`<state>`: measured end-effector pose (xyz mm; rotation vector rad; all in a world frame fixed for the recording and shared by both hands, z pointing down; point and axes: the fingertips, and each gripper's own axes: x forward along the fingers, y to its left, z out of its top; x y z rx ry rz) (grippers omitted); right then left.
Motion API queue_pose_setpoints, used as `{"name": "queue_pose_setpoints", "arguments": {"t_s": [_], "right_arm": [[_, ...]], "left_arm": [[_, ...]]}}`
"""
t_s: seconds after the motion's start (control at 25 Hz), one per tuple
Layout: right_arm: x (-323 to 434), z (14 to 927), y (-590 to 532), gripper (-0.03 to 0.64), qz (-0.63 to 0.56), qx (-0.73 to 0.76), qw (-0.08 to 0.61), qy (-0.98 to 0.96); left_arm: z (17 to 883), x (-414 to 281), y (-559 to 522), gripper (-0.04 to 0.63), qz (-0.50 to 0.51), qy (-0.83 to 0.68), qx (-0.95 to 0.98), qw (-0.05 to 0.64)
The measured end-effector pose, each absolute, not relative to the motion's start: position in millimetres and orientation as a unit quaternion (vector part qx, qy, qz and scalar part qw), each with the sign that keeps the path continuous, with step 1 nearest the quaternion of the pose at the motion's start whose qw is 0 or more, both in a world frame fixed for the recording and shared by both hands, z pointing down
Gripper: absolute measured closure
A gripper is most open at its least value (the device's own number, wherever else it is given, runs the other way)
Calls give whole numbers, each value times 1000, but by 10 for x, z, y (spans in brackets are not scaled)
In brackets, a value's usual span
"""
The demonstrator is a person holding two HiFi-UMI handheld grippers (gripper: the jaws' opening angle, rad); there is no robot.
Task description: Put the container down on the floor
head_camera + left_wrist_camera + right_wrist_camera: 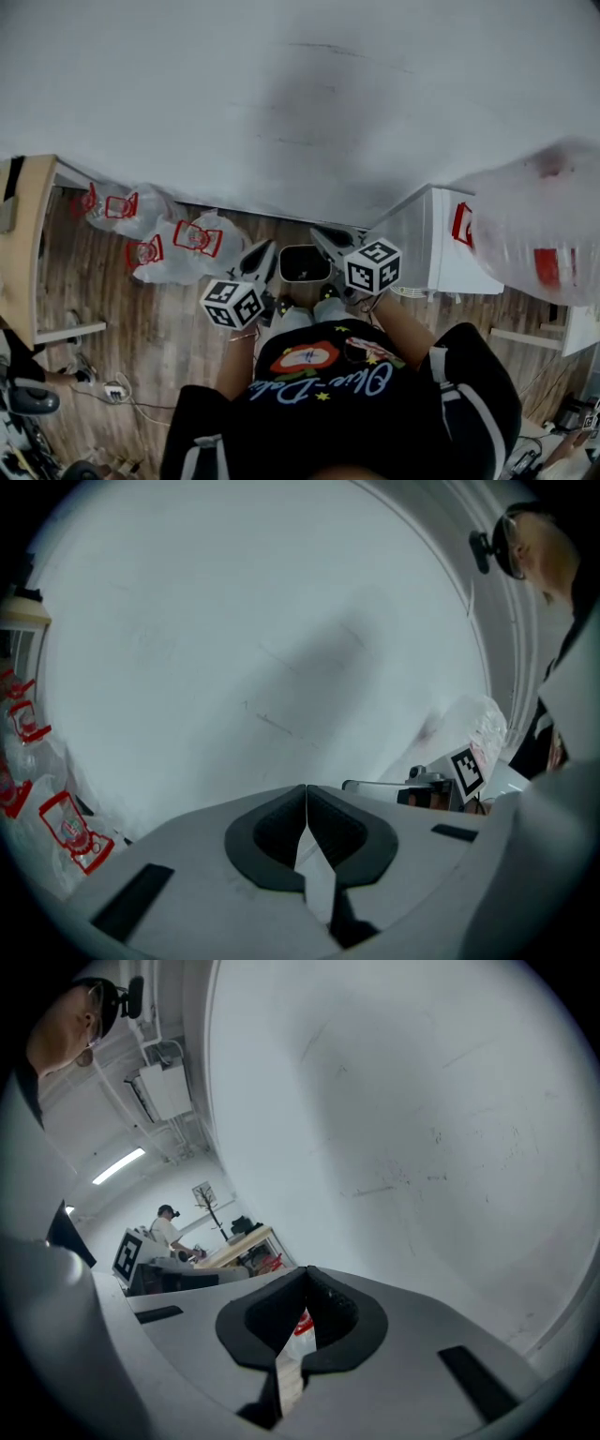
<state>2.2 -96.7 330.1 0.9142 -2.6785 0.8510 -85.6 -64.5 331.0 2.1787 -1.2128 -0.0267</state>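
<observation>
container (305,263) looks set on wood floor (178,328) by wall. left gripper (306,791), right gripper (305,1277): jaws pressed together, empty. advice: keep both clear of its rim.

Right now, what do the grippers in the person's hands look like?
The left gripper and the right gripper are both light grey with dark ribbed pads. Each carries a white cube with black square markers. The person wears a black T-shirt with a colourful print.
</observation>
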Motion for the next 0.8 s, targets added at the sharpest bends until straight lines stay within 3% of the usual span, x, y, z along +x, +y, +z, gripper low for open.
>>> {"name": "queue_pose_setpoints", "arguments": {"t_s": [0.36, 0.8], "right_arm": [[-12, 2738, -1020, 617, 241, 296, 59, -923], [-15, 2680, -984, 617, 245, 291, 47, -924]], "left_arm": [[2650, -795, -645, 589, -37, -460, 849, 257], [2593, -649, -661, 589, -33, -450, 857, 251]]}}
